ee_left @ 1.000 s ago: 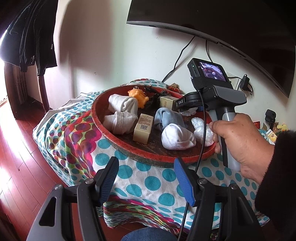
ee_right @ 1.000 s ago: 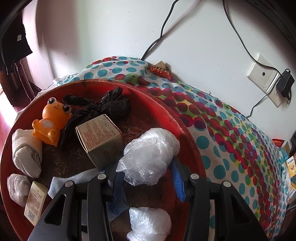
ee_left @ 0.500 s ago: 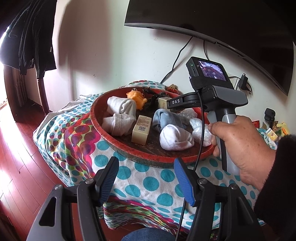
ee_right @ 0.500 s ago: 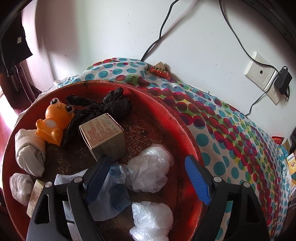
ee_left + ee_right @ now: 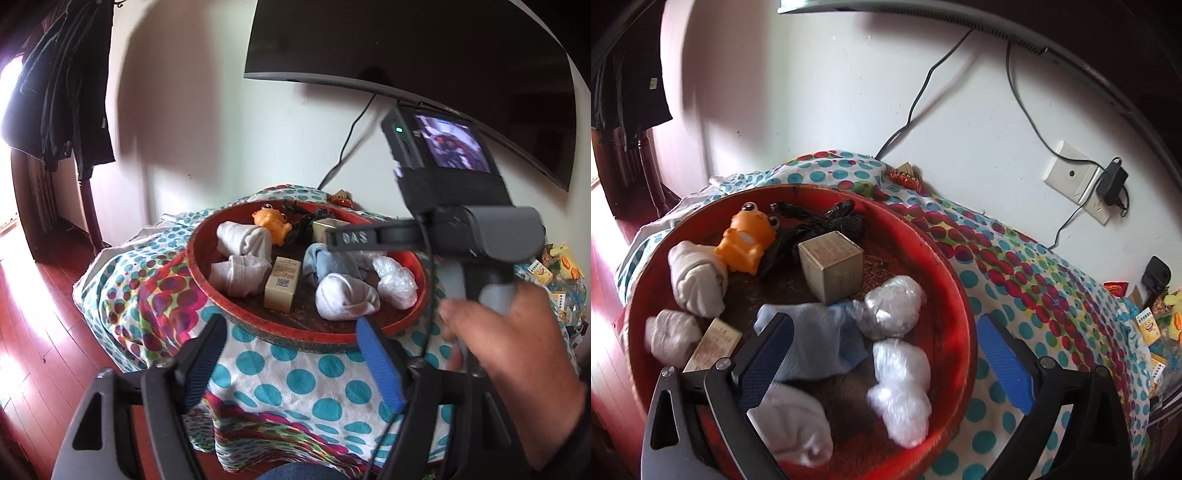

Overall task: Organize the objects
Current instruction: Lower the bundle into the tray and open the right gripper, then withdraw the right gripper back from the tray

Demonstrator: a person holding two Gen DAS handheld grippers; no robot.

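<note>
1. A table under a dotted tablecloth (image 5: 295,373) fills the middle of both views, set against a white wall below a dark television (image 5: 406,48).
2. The round red tray (image 5: 955,280) sits on the cloth, centre in the left wrist view and lower left in the right wrist view.
3. The left gripper (image 5: 291,365) hangs at the bottom of its frame, short of the tray; its jaws are opening and stand spread with nothing between them.
4. The right gripper (image 5: 886,350), held by a hand (image 5: 513,339) at lower right, is above the tray's right side; its jaws are opening, wide apart, gripping nothing.
5. In the tray: rolled white socks (image 5: 696,277), a blue sock (image 5: 820,339), two crumpled plastic bags (image 5: 899,391), a square box (image 5: 831,266), a narrow box (image 5: 282,282), a black bag (image 5: 827,221).
6. An orange frog toy (image 5: 746,240) lies at the tray's upper left, against a white sock.
</note>
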